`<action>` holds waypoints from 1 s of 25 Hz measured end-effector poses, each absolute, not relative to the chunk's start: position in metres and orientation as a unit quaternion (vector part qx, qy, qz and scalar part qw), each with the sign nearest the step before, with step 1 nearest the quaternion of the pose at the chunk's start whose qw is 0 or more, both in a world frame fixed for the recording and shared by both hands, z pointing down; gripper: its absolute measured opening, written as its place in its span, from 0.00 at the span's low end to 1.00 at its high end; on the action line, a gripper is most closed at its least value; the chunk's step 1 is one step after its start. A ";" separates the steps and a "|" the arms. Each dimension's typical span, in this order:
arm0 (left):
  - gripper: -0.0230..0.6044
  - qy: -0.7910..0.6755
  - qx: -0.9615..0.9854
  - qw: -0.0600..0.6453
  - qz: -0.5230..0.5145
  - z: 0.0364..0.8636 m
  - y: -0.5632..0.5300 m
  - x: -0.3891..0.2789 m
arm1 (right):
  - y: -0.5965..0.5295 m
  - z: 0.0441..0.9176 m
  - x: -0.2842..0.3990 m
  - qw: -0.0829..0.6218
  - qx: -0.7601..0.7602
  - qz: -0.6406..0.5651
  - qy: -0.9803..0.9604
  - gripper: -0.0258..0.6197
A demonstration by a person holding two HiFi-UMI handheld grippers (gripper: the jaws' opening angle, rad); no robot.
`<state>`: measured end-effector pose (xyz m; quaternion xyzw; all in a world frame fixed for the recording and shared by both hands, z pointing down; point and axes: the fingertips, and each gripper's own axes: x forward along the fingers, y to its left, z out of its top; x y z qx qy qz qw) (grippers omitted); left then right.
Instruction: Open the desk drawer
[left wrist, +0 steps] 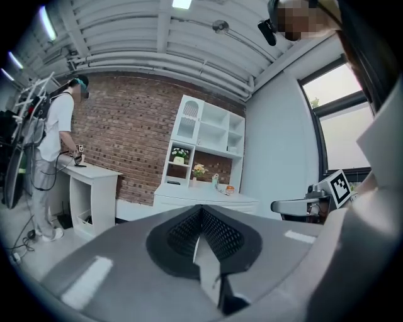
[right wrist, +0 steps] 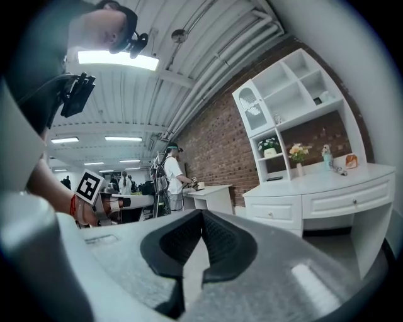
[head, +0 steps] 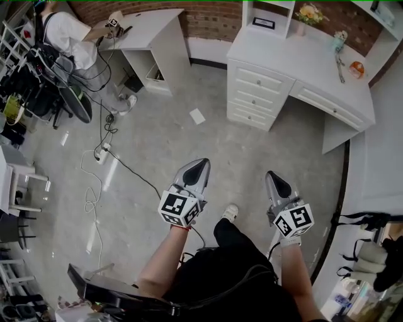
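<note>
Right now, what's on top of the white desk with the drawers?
On the white desk stand a shelf unit, flowers, a small pale ornament and a small orange object. The drawers below are shut, so their insides are hidden.

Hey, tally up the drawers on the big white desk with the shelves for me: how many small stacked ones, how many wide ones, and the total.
Small stacked drawers: 3
Wide drawer: 1
Total on the desk: 4
</note>
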<state>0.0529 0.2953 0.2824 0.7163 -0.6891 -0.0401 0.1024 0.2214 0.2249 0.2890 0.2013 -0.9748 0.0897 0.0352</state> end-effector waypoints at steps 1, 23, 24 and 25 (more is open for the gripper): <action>0.04 -0.689 0.716 0.104 -0.039 0.283 0.288 0.049 | 0.217 0.289 0.217 0.036 0.202 0.091 -0.975 0.04; 0.04 -0.687 0.717 0.106 -0.043 0.282 0.167 -0.020 | 0.099 0.295 0.162 0.033 0.213 0.110 -0.970 0.04; 0.04 -0.687 0.718 0.107 -0.041 0.283 0.164 -0.024 | 0.095 0.295 0.160 0.031 0.216 0.111 -0.970 0.04; 0.04 -0.686 0.718 0.109 -0.040 0.285 0.159 -0.028 | 0.091 0.296 0.157 0.029 0.219 0.113 -0.969 0.04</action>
